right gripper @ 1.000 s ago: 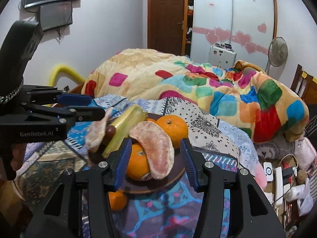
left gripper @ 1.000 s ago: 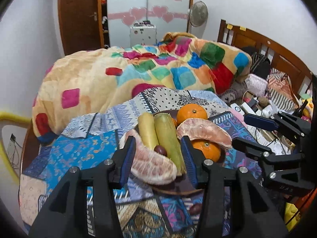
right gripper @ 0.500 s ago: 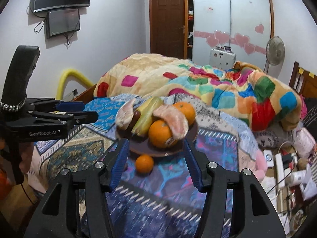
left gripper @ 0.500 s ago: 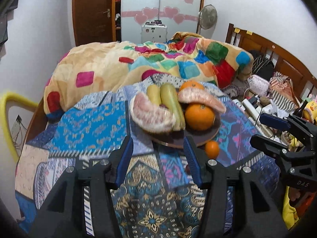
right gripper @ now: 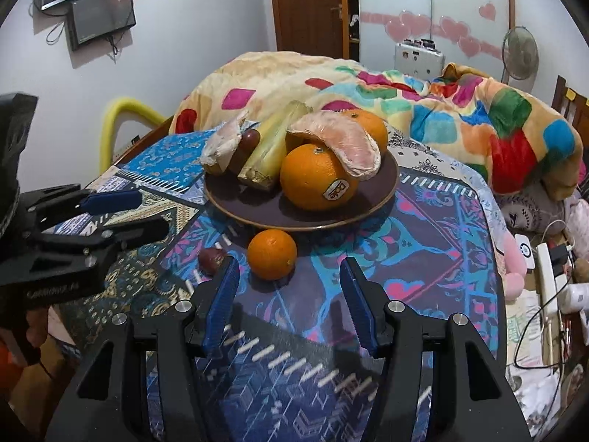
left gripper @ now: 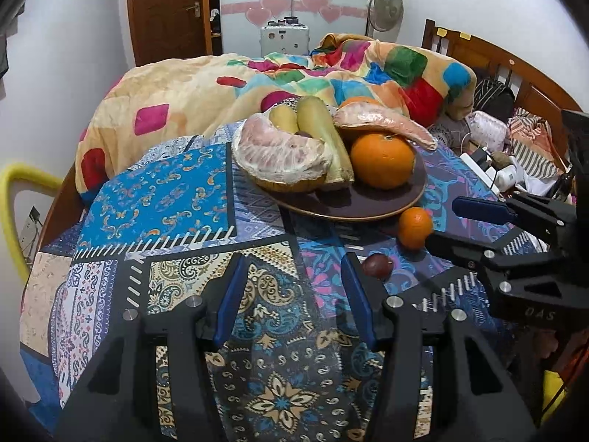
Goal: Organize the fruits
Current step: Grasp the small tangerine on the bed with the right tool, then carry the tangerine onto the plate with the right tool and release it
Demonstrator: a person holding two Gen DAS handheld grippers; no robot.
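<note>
A brown plate (left gripper: 368, 206) (right gripper: 383, 199) on the patterned cloth holds peeled pomelo pieces (left gripper: 279, 154) (right gripper: 342, 140), two yellow-green stalks (left gripper: 320, 129) (right gripper: 272, 143), a large orange (left gripper: 383, 160) (right gripper: 316, 176), another orange behind and a dark plum. A small orange (left gripper: 415, 227) (right gripper: 271, 254) and a dark plum (left gripper: 376, 266) (right gripper: 211, 259) lie on the cloth in front of the plate. My left gripper (left gripper: 292, 294) (right gripper: 125, 213) is open and empty. My right gripper (right gripper: 289, 294) (left gripper: 452, 226) is open and empty, just before the small orange.
A bunched colourful quilt (left gripper: 257, 84) lies behind the plate. A wooden headboard (left gripper: 515, 70), chargers and cables (right gripper: 545, 269) are at the right. A yellow tube (left gripper: 14, 191) is at the left.
Both grippers have drawn back from the plate, which was between the jaws a second ago. The small orange and loose plum have come into view on the cloth.
</note>
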